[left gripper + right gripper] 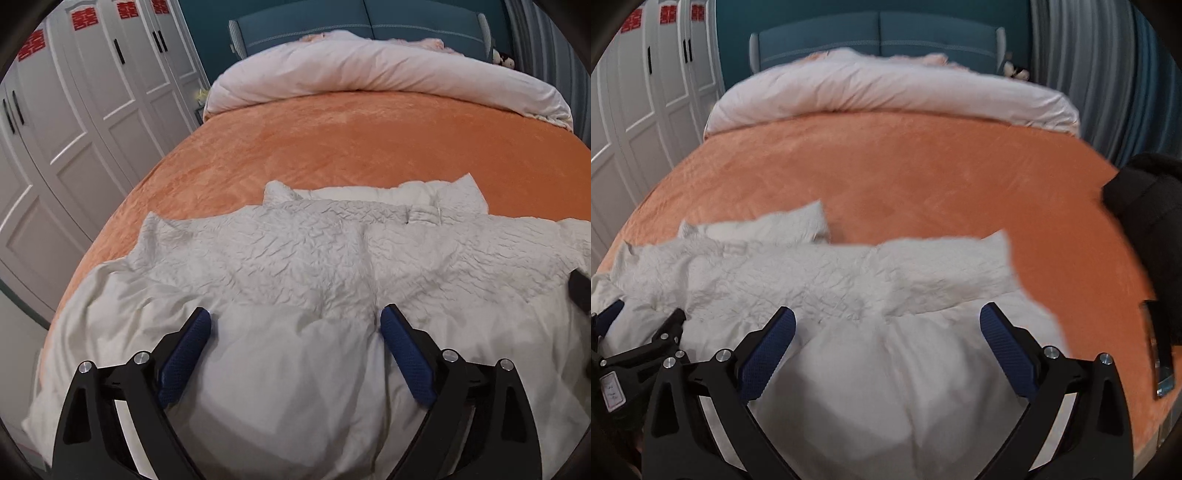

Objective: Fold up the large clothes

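Observation:
A large white garment (295,266) with a crinkled upper part and a smooth lower part lies spread flat on the orange bed cover (332,147). My left gripper (295,317) hovers over its lower half, jaws wide apart, nothing between the blue pads. In the right wrist view the same garment (849,295) fills the near bed. My right gripper (886,317) stands open above its right side, and nothing is pinched. The left gripper (613,325) shows at the left edge of that view.
A rolled pale duvet (369,70) lies across the head of the bed against a teal headboard (332,26). White wardrobe doors (74,129) stand on the left. A black garment (1145,221) and a dark flat object (1161,354) rest near the bed's right edge.

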Demonstrator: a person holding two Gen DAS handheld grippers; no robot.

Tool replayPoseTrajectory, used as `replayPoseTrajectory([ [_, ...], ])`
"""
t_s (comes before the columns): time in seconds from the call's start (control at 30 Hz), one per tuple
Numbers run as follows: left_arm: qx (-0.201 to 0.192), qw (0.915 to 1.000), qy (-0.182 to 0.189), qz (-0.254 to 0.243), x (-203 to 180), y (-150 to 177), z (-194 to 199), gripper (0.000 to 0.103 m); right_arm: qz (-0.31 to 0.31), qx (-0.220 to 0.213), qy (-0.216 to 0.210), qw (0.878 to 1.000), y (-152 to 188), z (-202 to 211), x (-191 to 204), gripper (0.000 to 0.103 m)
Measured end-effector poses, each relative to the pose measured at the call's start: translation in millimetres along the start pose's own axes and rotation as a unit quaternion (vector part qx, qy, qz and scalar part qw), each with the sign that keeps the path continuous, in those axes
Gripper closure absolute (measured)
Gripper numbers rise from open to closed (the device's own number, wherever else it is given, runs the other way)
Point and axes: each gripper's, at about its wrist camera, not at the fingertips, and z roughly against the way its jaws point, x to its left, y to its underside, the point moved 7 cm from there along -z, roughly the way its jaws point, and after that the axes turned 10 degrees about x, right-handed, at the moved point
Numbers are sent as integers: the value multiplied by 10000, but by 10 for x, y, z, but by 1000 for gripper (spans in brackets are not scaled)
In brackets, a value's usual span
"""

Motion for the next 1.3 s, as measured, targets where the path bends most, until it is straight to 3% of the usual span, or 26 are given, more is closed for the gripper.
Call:
replayPoseTrajectory([
  [0.1,-117,9999,34,117,-5,19,-91,11,4,85,-116,9999,20,-160,58,5],
  [0.23,-182,9996,41,190,10,31,-125,11,154,99,45,9998,56,-290,139,5],
  [0.33,-138,9997,73,175,16,31,-128,10,206,-5,128,9997,77,-296,157,5],
  [0.53,-126,9995,-275,4,-51,45,-112,10,125,79,-57,9999,86,-322,117,5],
  [1.17,-68,9990,-410,-158,-90,21,-68,12,30,304,-231,9993,70,-293,83,5],
  [1.23,-90,9991,-304,-277,-107,-27,52,16,-16,233,-178,9996,62,-169,13,5],
  [1.3,-242,9990,367,41,-155,-123,302,15,48,106,-143,9998,37,10,-106,5],
])
